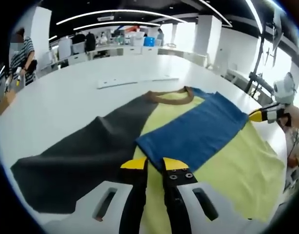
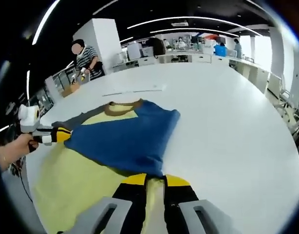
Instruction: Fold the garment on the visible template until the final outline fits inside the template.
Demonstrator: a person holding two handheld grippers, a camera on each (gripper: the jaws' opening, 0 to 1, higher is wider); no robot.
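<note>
In the left gripper view we see the garment's (image 1: 188, 146) dark grey sleeve stretched across the white table (image 1: 66, 97), which the right gripper view barely shows. The garment lies flat, its tan collar (image 1: 171, 96) pointing away from us, long axis running from the collar toward the grippers, with a blue panel (image 1: 196, 129) folded over the yellow body. The left gripper (image 1: 154, 165) pinches the blue panel's near corner; the right gripper (image 2: 153, 180) nips the other corner (both jaw pairs nearly together on cloth).
</note>
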